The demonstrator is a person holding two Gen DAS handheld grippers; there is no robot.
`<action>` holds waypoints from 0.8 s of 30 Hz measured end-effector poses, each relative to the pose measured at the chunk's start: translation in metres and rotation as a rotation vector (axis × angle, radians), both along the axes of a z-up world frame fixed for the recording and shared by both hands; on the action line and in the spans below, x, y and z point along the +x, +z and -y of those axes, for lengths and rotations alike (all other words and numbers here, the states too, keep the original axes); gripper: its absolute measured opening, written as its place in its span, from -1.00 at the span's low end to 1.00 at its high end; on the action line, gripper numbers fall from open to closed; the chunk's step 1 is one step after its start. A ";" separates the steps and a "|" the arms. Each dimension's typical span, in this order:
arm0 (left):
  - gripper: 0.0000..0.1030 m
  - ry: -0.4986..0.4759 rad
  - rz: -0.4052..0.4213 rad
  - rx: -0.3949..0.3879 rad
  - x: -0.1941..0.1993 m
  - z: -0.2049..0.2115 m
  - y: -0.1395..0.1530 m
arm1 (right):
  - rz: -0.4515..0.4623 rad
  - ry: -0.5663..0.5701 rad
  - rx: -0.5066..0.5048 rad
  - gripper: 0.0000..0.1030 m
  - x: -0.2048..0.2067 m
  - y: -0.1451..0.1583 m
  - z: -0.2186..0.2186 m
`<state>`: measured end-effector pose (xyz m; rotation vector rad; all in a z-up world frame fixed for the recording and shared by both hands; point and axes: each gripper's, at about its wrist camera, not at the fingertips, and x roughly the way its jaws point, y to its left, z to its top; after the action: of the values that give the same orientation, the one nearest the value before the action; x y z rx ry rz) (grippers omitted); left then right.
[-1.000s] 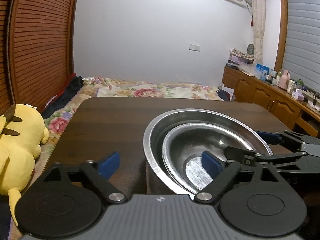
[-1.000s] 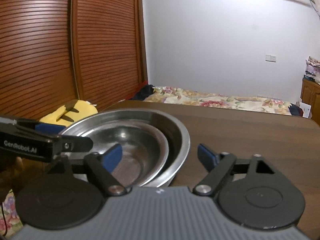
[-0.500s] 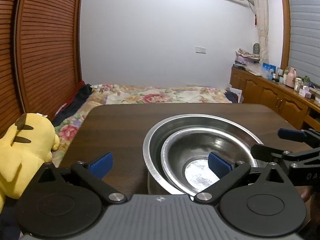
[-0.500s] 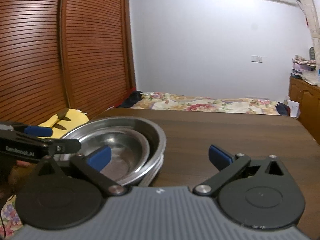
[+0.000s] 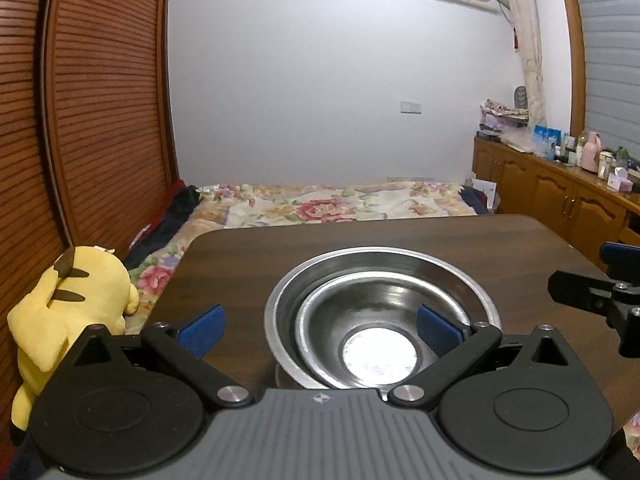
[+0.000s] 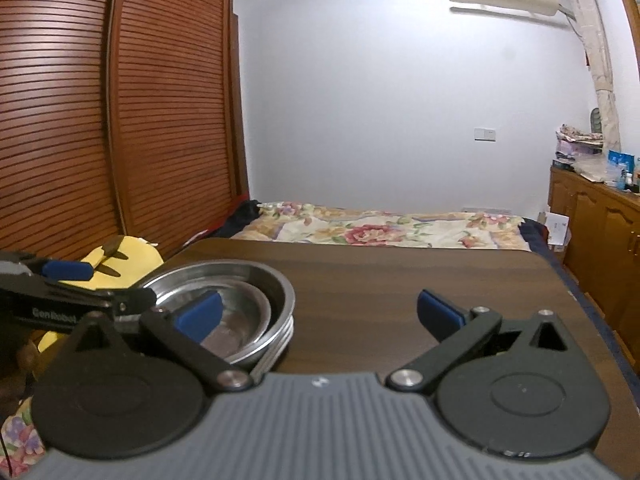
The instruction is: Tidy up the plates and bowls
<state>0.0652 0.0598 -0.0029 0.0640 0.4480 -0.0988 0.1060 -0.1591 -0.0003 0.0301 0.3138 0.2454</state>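
Two steel bowls sit nested on the dark wooden table: a smaller bowl inside a larger bowl. In the right wrist view the larger bowl holds the smaller bowl, and a stack of rims shows beneath them. My left gripper is open and hangs just short of the bowls' near edge, holding nothing. My right gripper is open too, to the right of the bowls over bare table. Each gripper shows in the other's view at the frame edge.
A yellow plush toy lies off the table's left edge beside slatted wooden doors. A bed with a floral cover lies beyond the table. Wooden cabinets with clutter line the right wall.
Both grippers have pulled back and away from the nested bowls. The right gripper has drifted further right, so the bowls look smaller and more to the left in its view.
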 end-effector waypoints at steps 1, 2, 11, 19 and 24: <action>1.00 -0.004 0.001 -0.005 -0.002 0.002 0.001 | -0.001 -0.006 -0.001 1.00 -0.001 0.001 0.000; 1.00 -0.013 0.001 -0.012 -0.003 0.004 0.002 | -0.002 -0.016 -0.001 1.00 -0.003 0.002 0.001; 1.00 -0.026 0.028 0.015 -0.020 0.024 0.011 | -0.006 -0.057 -0.002 1.00 -0.015 0.007 0.010; 1.00 -0.022 0.057 0.026 -0.028 0.038 0.023 | 0.013 -0.085 0.004 1.00 -0.025 0.016 0.024; 1.00 -0.016 0.073 0.032 -0.035 0.045 0.022 | 0.013 -0.098 0.005 1.00 -0.032 0.012 0.028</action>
<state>0.0298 0.0151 0.0193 0.1027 0.3760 -0.1046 0.0741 -0.1871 0.0114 0.0487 0.2975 0.1496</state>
